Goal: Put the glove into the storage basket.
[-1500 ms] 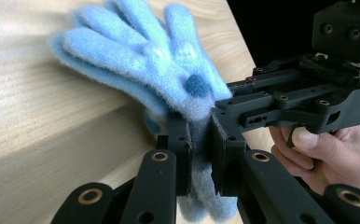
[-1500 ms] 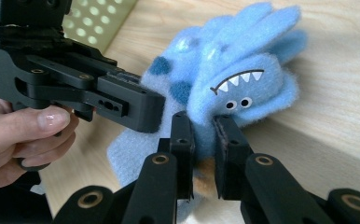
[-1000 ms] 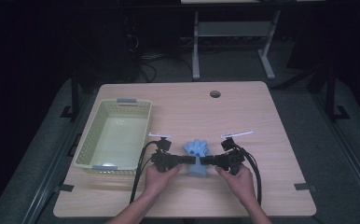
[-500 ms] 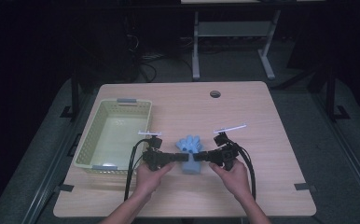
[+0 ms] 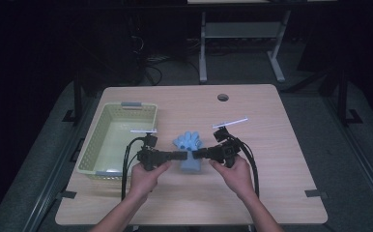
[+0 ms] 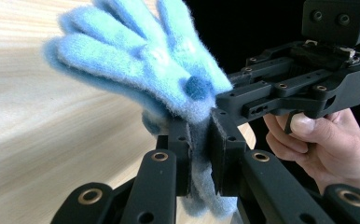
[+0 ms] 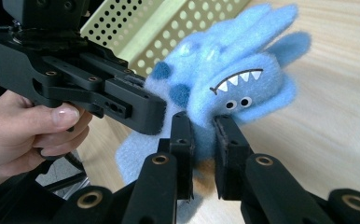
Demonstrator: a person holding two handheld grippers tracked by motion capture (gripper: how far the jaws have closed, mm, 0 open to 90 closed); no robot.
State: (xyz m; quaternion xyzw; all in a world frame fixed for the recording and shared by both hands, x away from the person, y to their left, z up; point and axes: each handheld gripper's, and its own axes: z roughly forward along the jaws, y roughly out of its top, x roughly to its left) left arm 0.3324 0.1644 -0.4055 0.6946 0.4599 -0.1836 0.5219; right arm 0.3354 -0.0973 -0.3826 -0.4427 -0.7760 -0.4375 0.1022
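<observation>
We see a light wooden table [image 5: 271,159] with rounded corners, standing on a dark floor [image 5: 39,145]; a round cable hole [image 5: 222,97] sits in its top toward twelve o'clock, a little right of centre; a pale green perforated basket [image 5: 108,166] rests directly on the wood at about nine o'clock, its long side running toward the far edge; a fuzzy blue glove [image 5: 189,150] sits near the table's middle, though we cannot tell whether it touches the wood; the half of the tabletop toward three o'clock shows plain wood grain; small dark tabs [image 5: 316,194] mark the near corners at about four and eight o'clock.
</observation>
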